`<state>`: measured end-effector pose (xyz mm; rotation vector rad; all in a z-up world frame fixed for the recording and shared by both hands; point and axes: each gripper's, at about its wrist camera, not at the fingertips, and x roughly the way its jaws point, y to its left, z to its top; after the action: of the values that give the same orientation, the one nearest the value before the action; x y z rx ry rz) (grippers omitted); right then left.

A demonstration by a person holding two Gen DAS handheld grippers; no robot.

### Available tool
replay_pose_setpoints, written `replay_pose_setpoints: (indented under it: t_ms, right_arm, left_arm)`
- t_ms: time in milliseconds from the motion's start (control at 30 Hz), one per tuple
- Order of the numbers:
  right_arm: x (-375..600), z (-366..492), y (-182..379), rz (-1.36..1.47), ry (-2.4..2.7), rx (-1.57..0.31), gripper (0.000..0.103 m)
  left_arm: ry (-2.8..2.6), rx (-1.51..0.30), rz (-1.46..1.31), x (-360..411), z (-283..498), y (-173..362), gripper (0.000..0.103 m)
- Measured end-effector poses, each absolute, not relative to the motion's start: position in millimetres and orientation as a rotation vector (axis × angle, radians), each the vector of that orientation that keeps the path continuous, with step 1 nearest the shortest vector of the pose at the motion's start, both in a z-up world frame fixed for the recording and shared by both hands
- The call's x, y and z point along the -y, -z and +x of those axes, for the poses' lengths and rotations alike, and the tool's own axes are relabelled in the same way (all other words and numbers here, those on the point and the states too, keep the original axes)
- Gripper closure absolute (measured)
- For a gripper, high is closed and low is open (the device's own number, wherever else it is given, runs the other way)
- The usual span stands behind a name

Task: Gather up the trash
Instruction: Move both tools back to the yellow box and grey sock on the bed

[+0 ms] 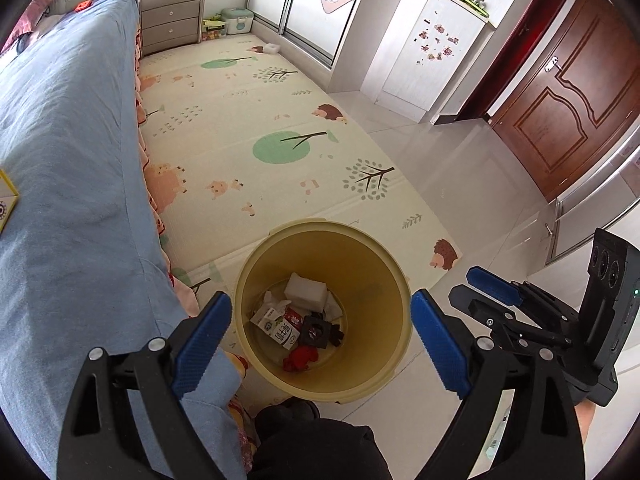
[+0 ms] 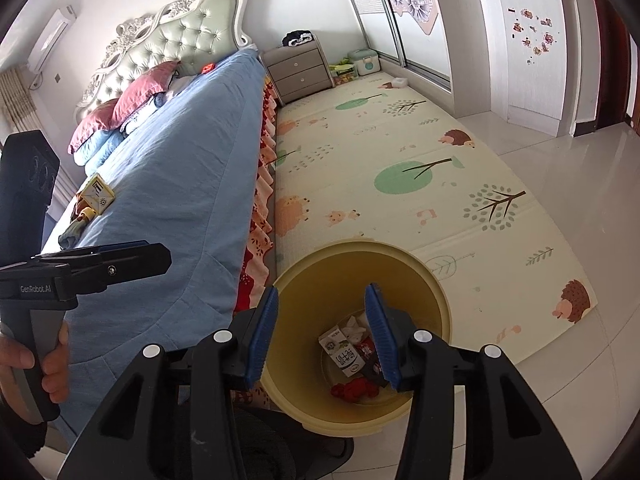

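I am hovering both tongs, left [image 1: 320, 344] and right [image 2: 322, 336], spread and empty, over the yellow bin [image 1: 256, 276]; remaining trash is probably the light, stiff yellow box [image 2: 97, 197] on the bed [image 2: 180, 184], best pinched across its edges

left gripper [image 2: 132, 256] body: "GenRobot.AI" | milk carton [image 2: 344, 354]: Chinese print (small, not clearly legible)

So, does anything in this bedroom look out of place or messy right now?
Mostly tidy. The trash sits inside the yellow bin, nothing spilled around it. What stands out is on the blue bedspread: a yellow box and a small crumpled bundle beside it lie loose near the far edge. Both grippers hang open and empty above the bin.
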<state>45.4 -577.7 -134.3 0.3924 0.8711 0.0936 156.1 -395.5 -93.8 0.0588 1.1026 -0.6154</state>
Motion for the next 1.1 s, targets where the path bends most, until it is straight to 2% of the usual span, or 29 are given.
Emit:
replay_pose_setpoints:
  t_ms: [467, 567, 667, 900, 1100]
  right_arm:
    - [509.4, 64.4, 87.9, 0.312, -0.208, -0.815, 0.057]
    - [487.1, 70.5, 76.2, 0.285, -0.236, -0.795, 0.046]
    - [464.2, 76.0, 64.5, 0.254, -0.271, -0.775, 0.042]
    - [409.2, 85.9, 40.8, 0.149, -0.349, -0.726, 0.015]
    - [370.8, 94.5, 23.5, 0.107, -0.413, -0.672, 0.01]
  left_arm:
    - [0.522, -0.966, 0.015, 311.1, 146.0, 47.8, 0.012]
    - [0.487, -0.937, 0.002, 285.6, 144.9, 38.0, 0.011]
    - [0.449, -0.909, -0.009, 259.4, 144.3, 29.7, 0.009]
    - [0.339, -0.843, -0.017, 200.7, 142.6, 12.7, 0.005]
    - [0.264, -0.831, -0.053, 151.8, 144.9, 10.2, 0.005]
